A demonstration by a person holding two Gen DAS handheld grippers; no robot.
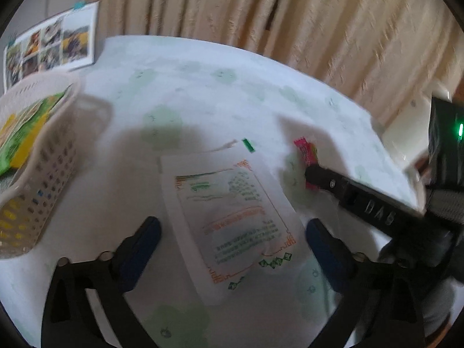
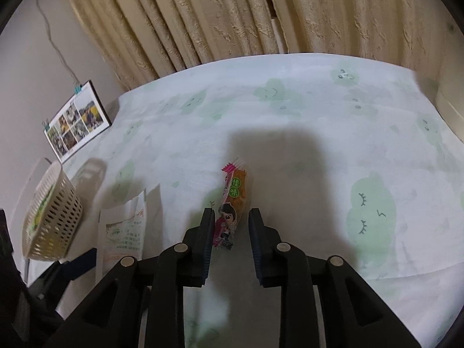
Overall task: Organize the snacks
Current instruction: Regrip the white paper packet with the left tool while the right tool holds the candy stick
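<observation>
A flat white snack packet (image 1: 232,220) with orange and green print lies on the table between the fingers of my left gripper (image 1: 233,232), which is open and not touching it. The same packet (image 2: 124,226) shows at the left of the right wrist view. A slim pink and orange snack bar (image 2: 233,200) lies lengthwise between the fingers of my right gripper (image 2: 230,217), which is open; the left finger touches the wrapper and a gap remains on the right. In the left wrist view the right gripper's tip (image 1: 313,175) sits over that pink bar (image 1: 304,150).
A cream perforated basket (image 1: 37,174) (image 2: 55,217) at the left holds green and yellow snack packets (image 1: 26,127). A photo board (image 1: 49,43) (image 2: 76,121) leans at the back left. The green-patterned tablecloth (image 2: 319,121) ends at beige curtains (image 2: 203,14).
</observation>
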